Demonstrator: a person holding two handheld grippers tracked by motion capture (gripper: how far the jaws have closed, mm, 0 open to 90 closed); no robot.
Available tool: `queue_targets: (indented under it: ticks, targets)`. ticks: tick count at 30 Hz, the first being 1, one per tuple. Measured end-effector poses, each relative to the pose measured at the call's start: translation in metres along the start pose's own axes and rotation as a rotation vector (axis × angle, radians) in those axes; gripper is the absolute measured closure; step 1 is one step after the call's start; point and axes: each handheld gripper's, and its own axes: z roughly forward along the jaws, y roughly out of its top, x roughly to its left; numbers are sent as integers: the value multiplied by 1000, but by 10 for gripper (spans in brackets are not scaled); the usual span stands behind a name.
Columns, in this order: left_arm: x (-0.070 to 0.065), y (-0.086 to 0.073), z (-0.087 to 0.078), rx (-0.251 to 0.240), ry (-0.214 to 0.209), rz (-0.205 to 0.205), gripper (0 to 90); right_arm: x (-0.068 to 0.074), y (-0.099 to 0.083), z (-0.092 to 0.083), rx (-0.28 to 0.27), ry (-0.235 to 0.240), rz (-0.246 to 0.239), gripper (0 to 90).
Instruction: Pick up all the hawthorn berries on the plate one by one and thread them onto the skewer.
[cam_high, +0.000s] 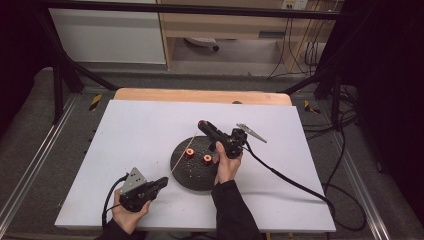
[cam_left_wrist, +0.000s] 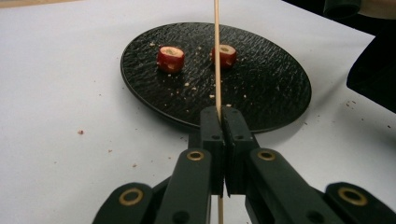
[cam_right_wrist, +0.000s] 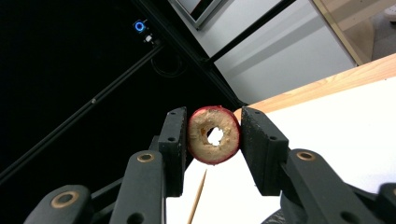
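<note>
R gripper (cam_right_wrist: 214, 135) clamps cored red ring (cam_right_wrist: 214, 135); skewer (cam_left_wrist: 217, 56), pinched in L gripper (cam_left_wrist: 223, 116), points up-right toward ring's hole.

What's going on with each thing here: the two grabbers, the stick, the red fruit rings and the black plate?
Left gripper: shut on the skewer.
Skewer: bare, gripped near one end, reaching over the plate.
Right gripper: shut on a red fruit ring, lifted off the table.
Held ring: cored, hole open, not yet threaded.
Two other rings: lying on the plate.
Black plate: flat on the table, dotted with crumbs.
</note>
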Motion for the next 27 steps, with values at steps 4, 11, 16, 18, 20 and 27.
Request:
queue_targets:
  ticks: [4,11,16,18,20,27]
  targets:
    - [-1,0,0,-2,-2,0,882,2,-1,2,-6,2,1,626]
    - [-1,0,0,-6,-2,-2,882,2,-4,4,-9,-4,0,627]
    - [-1,1,0,-8,-4,-6,882,1,-7,5,-15,-5,-1,627]
    - [-1,1,0,-9,-5,-10,882,1,-8,6,-18,-4,3,626]
    - [-2,1,1,-8,-5,-14,882,1,-9,6,-16,-3,5,626]
    - [-3,1,3,-8,-7,-38,882,0,-15,7,-20,3,14,626]
